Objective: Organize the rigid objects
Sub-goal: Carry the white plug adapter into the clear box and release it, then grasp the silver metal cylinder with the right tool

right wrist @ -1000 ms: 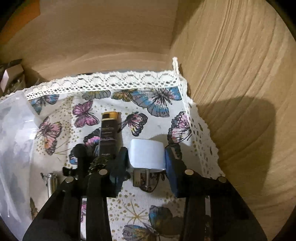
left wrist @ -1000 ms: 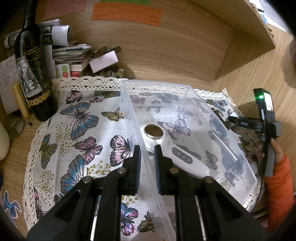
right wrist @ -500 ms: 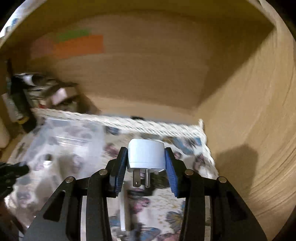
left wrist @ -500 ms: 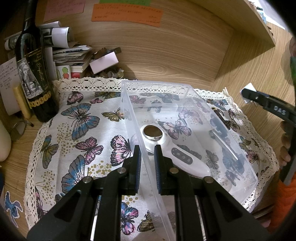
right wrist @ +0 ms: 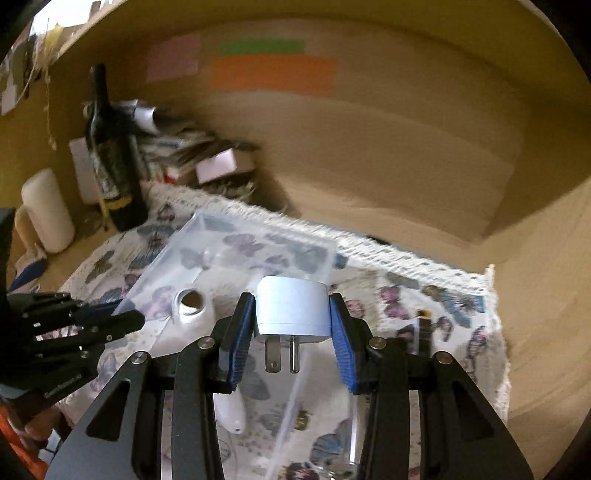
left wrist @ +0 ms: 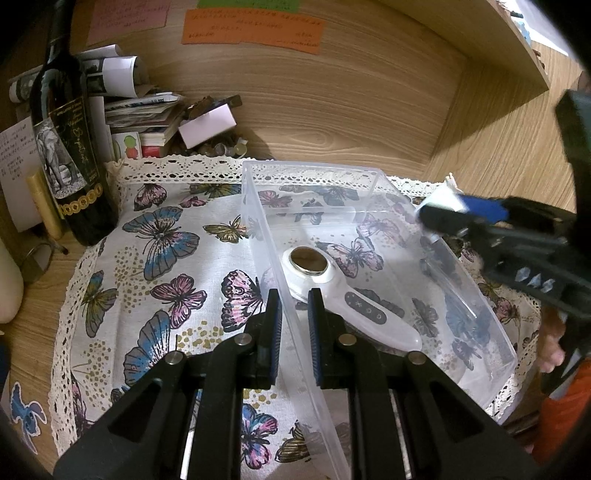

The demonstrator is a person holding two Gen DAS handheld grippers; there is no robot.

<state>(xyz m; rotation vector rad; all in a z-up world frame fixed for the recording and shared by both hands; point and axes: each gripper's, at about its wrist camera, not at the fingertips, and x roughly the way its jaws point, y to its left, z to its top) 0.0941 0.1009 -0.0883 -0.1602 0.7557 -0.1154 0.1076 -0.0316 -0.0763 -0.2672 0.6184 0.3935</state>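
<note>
The left gripper is clamped on the near wall of the clear bin, which sits on a butterfly cloth with lace edges. The right gripper grips a white plug adapter, prongs down, above the bin. A wine bottle stands by the wooden back wall.

Cloth: white, printed with blue, pink and olive butterflies plus gold dots; white lace edge. Storage bin: clear, colourless plastic. Handheld device in bin: white body, brassy round disc, dark grey button strip. Plug adapter: pale bluish white, silver prongs. Right gripper: black frame, blue ribbed pads. Left gripper: black, blue pad edges. Wine bottle: dark glass, black label with gold script. Wall notes: orange, green, pink. Desk surround: light wood grain.
</note>
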